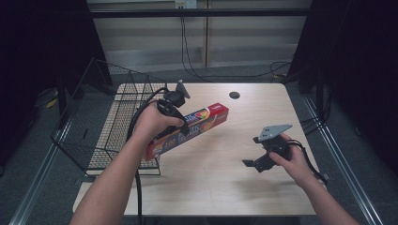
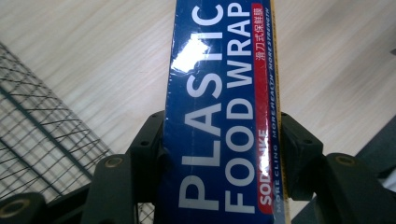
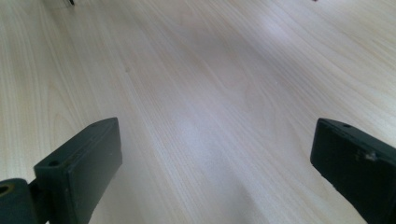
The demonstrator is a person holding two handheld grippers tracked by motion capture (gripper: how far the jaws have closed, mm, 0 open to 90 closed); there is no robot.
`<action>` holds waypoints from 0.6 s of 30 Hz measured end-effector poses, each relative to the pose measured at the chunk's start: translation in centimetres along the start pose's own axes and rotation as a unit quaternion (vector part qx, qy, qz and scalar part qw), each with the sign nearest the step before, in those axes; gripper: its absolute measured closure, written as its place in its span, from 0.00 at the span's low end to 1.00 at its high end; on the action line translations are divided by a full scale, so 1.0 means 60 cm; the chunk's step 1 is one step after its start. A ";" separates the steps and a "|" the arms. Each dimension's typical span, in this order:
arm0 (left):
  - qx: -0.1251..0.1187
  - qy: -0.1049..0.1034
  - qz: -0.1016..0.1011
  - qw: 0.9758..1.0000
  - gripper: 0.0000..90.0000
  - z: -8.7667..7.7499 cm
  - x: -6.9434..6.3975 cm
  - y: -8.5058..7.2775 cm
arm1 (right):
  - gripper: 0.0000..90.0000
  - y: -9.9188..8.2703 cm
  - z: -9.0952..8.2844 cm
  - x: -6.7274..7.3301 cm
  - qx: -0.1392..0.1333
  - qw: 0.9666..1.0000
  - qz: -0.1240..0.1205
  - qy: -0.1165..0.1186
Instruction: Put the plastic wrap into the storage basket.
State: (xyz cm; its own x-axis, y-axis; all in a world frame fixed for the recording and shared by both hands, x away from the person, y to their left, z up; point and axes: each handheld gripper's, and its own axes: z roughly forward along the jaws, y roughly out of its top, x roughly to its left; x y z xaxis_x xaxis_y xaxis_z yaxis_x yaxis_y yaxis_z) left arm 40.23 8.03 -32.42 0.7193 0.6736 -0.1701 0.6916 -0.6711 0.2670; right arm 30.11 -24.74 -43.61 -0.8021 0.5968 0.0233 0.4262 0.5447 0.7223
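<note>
Pale wood bench point(image 1: 220, 154) fronts a dark room in the high view; the left hand-held gripper point(image 1: 180, 123) pinches a box point(image 1: 206, 121) at nine o'clock, beside a wire basket point(image 1: 101, 117). The right hand-held gripper point(image 1: 253, 164) sits at four o'clock.

Left gripper view: the box point(image 2: 219, 116) reads "PLASTIC FOOD WRAP", clamped between both jaws.

Right gripper view: jaws spread over bare bench point(image 3: 210, 93).
</note>
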 end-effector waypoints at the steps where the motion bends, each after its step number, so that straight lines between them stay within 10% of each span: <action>1: 0.000 -0.003 -0.004 1.000 0.49 -0.002 0.004 -0.001 | 0.02 -0.001 -0.001 0.000 -0.001 1.000 0.001 -0.003; 18: -0.010 0.020 -0.047 0.999 0.49 -0.043 0.024 -0.016 | 0.02 -0.006 -0.001 0.002 -0.005 1.000 0.004 -0.006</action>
State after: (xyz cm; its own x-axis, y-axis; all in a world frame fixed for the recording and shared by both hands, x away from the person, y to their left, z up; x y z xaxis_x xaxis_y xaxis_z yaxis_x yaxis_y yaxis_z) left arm 40.43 10.44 -30.48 0.6481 0.7450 -0.1577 0.7539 -0.5984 0.2714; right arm 29.86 -24.91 -43.85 -0.7941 0.6074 0.0207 0.4279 0.5346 0.7287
